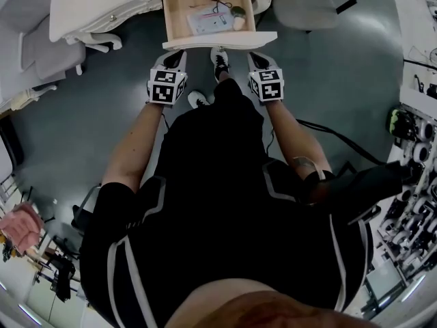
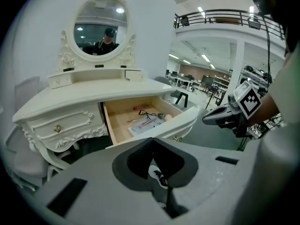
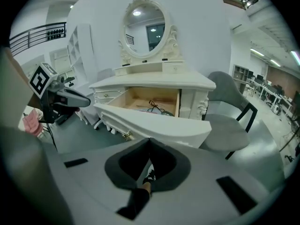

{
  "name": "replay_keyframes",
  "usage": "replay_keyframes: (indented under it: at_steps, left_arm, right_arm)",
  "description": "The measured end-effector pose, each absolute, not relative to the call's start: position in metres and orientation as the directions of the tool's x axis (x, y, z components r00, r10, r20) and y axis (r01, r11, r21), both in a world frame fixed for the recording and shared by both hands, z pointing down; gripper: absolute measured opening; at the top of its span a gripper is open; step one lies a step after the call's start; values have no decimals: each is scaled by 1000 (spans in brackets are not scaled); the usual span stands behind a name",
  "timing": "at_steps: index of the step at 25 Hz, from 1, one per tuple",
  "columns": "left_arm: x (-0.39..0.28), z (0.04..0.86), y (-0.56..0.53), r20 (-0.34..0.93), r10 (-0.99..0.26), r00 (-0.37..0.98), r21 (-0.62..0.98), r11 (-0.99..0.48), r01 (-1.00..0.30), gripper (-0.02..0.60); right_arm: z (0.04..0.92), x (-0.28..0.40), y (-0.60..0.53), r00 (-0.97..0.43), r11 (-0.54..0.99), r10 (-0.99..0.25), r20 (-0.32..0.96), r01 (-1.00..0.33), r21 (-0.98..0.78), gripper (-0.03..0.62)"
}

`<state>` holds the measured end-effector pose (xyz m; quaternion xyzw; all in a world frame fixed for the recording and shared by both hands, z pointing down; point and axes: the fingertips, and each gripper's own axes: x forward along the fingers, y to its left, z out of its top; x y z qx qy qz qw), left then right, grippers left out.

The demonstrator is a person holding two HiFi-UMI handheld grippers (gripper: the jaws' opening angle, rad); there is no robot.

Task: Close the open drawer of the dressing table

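Grey floor (image 1: pixel 341 74) is spreading out beneath us in a large open hall, and we are standing in front of the white dressing table (image 1: pixel 102 5), whose tabletop is running along the twelve o'clock edge of the head view. Its drawer (image 1: pixel 218 41) is standing pulled out toward us at twelve o'clock. The pale wooden inside is showing a flat packet (image 1: pixel 208 22), a dark wire-like item and a small round thing near the one o'clock corner. We are holding the left claw (image 1: pixel 174 55) at about eleven o'clock from our body and the right claw (image 1: pixel 257 59) at about one o'clock, both near the drawer's white front but apart from it. Both claws are sitting with their jaws pressed together, gripping nothing, and between them our shoe (image 1: pixel 220 60) is showing on the floor. From the left gripper view the oval mirror (image 2: pixel 100 26) is rising above the tabletop at eleven o'clock, and from the right gripper view a grey chair (image 3: pixel 229 114) is standing at three o'clock beside the table.
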<state>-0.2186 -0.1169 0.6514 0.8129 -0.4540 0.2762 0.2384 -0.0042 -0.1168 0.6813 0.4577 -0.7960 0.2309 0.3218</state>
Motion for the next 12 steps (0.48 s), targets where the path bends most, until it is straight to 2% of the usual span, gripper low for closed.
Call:
replay_keyframes:
  at_steps: [5,12]
  left_arm:
    - [-206,682,-115,728,-526,439,131,-522,-843,5]
    - [-204,704,-129,761,-514,396,114,-495,-861,5]
  right_arm:
    - [703,-8,-123,-370,472,-541,755,-877,-91,5]
    - [718,-5,-134,-361,471,-514,778,-877,-96,5]
